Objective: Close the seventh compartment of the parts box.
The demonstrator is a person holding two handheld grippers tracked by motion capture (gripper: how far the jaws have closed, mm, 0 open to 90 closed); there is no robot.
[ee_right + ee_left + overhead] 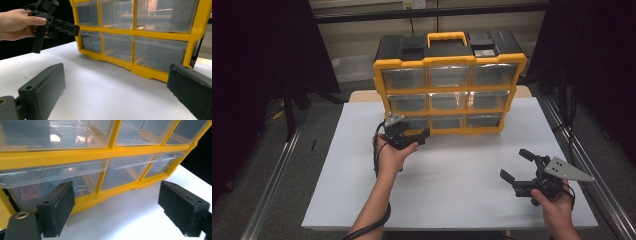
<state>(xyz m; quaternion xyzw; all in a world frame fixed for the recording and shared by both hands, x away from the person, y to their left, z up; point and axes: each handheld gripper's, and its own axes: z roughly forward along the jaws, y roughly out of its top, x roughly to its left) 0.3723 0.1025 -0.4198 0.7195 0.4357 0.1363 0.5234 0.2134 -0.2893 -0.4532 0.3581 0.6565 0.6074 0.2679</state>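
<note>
Foam-faced black jaws of my right gripper [518,168] stand wide apart with nothing between them, resting low over the white desk [462,190] on my near right, well apart from the work. Farther ahead and to its left, my left gripper [412,136] hovers just in front of the bottom-left drawer [50,182] of the organizer [449,90]. Its jaws are released too, spread with bare desk between them and no contact on the drawer's lip.

That drawer is closed, in the lowest row directly ahead of my left gripper. Behind its clear front I make out red and blue shapes, too blurred to name.

Judging from here, the risk is the handle: it is a thin, slick strip of clear plastic that juts out only slightly, so a blunt pad could slide off it or pinch the yellow frame below instead. A tug at an angle could also drag the whole organizer across the smooth desk, since my right gripper is not bracing it.

The organizer itself is a boxy yellow plastic frame holding three rows of glossy transparent drawers, with a matte black top and a yellow carry handle [447,37] at the far edge.
</note>
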